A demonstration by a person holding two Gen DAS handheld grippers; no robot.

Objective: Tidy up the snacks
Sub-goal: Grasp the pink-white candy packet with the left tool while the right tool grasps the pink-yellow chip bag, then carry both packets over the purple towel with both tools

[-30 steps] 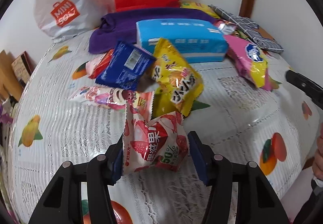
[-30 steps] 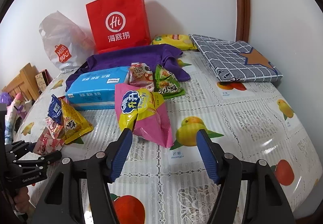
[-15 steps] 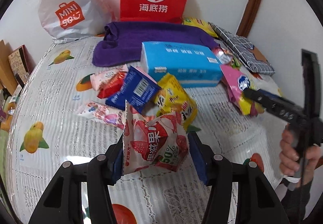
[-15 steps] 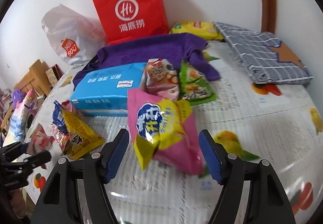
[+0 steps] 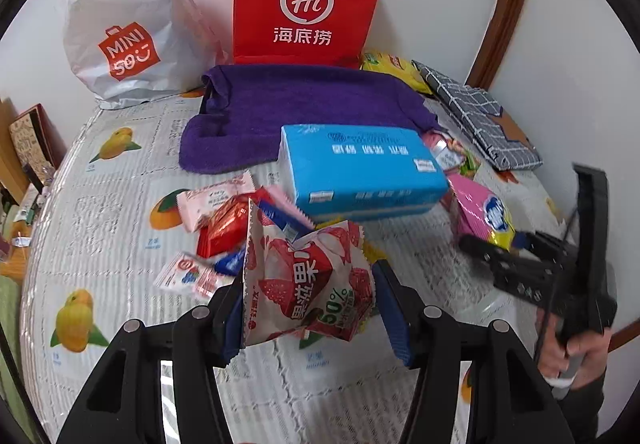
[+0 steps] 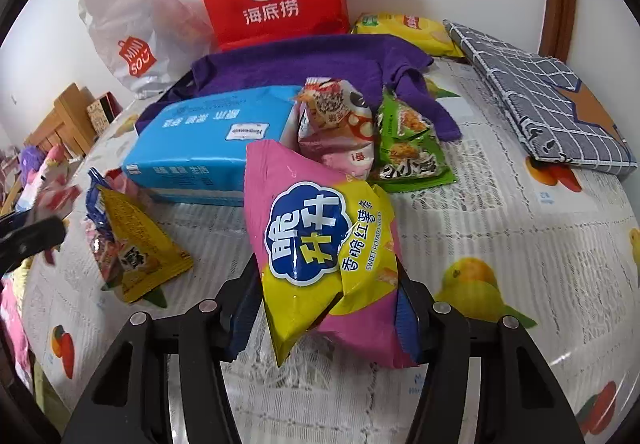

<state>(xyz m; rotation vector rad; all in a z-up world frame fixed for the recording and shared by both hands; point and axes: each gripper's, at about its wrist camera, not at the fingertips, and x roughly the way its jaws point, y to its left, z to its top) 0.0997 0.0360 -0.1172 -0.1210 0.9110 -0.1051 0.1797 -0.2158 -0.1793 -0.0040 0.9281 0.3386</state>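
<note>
My left gripper (image 5: pixel 310 310) is shut on a red-and-white strawberry snack pack (image 5: pixel 304 284) and holds it above the table. My right gripper (image 6: pixel 324 320) is shut on a pink-and-yellow sweet potato chip bag (image 6: pixel 324 256), lifted off the table; the same bag (image 5: pixel 486 210) and gripper (image 5: pixel 520 264) show at the right in the left wrist view. A pile of small snack packs (image 5: pixel 224 216) lies left of a blue tissue pack (image 5: pixel 360 168). A yellow pack (image 6: pixel 136 248) lies at the left in the right wrist view.
A red paper bag (image 5: pixel 306 0) and a white plastic bag (image 5: pixel 124 24) stand against the wall behind a purple cloth (image 5: pixel 304 104). A pink snack bag (image 6: pixel 340 128), a green one (image 6: pixel 408 144), a yellow chip bag (image 6: pixel 404 30) and a folded checked cloth (image 6: pixel 540 92) lie at the right.
My left gripper has lifted the strawberry pack and pulled back. My right gripper has moved forward, closed on the pink-and-yellow bag and raised it.
</note>
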